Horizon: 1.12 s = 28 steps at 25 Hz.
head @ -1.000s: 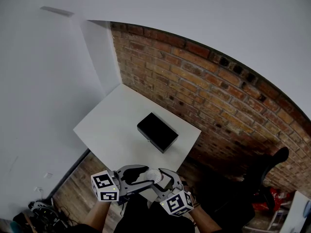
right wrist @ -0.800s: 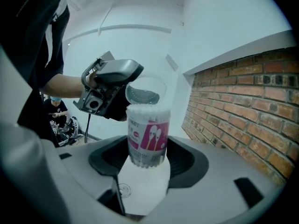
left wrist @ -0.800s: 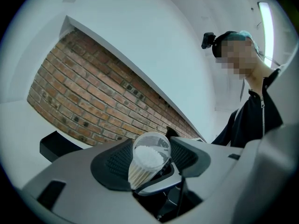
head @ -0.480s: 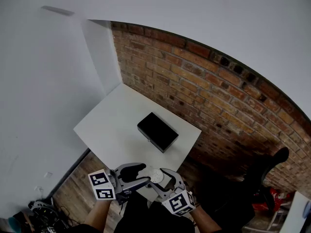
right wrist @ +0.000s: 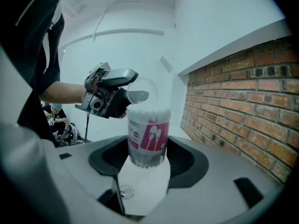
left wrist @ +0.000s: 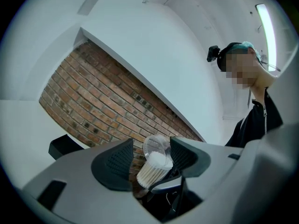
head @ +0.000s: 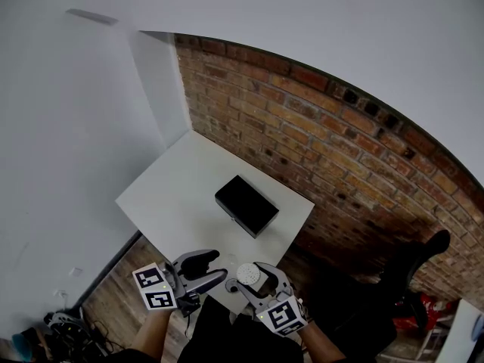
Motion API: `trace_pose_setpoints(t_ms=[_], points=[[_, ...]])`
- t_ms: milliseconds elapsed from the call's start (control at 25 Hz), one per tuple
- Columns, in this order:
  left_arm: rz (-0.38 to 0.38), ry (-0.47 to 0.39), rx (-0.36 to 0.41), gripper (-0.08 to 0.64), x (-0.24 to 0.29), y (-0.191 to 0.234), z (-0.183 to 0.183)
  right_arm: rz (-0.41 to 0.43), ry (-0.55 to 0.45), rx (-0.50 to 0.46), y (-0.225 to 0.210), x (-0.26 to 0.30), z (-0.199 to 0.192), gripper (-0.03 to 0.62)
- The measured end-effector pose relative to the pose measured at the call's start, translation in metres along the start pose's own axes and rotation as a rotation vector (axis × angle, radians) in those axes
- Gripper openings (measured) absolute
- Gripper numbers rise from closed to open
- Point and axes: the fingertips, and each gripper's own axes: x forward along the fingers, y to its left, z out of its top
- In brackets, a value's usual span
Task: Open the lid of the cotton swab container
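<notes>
1. Clear plastic, the cotton swab container [right wrist: 148, 136] is clamped low on its body between the jaws of the right gripper [right wrist: 147, 157]. It is held in the air in front of the person, short of the white table [head: 174, 195].
2. Its long axis runs upright, straight out from the right gripper, with the white swab heads bare at the top end.
3. The lid [left wrist: 157, 144] is tipped up and back off the mouth. It seems to hang on by one edge, though glare on the plastic makes the hinge hard to confirm.
4. The left gripper [head: 210, 271] has its jaws apart with nothing between them. It sits to the container's left, about level with the top, near the lid but not touching it.
5. By my reading the opening is done or nearly so. Any last push on the lid would come from the left side, across the container's axis, while the right grip steadies it.
</notes>
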Motion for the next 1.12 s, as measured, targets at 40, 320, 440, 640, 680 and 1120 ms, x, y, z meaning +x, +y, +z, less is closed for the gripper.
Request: trace_pose_setpoints(t_ms=[40,320,440,640,680,1120], points=[[0.006,0.003,0.001,0.259,-0.001,0.002,-0.001,0.002,-0.007,0.006,0.0,0.0,0.0,0.261],[0.057,0.004,-0.016,0.259,-0.007,0.014,-0.008,0.008,-0.024,0.031,0.0,0.0,0.0,0.261],[0.081,0.017,-0.016,0.256,-0.008,0.019,-0.014,0.011,-0.046,0.043,-0.001,-0.002,0.0,0.261],[0.135,0.046,-0.01,0.252,-0.009,0.028,-0.024,0.007,-0.03,0.045,-0.001,-0.004,-0.001,0.261],[0.145,0.052,-0.006,0.252,-0.009,0.03,-0.027,0.007,-0.037,0.052,-0.001,-0.004,-0.001,0.261],[0.171,0.09,0.0,0.247,0.0,0.031,-0.041,-0.019,-0.057,0.116,-0.004,-0.009,-0.005,0.261]])
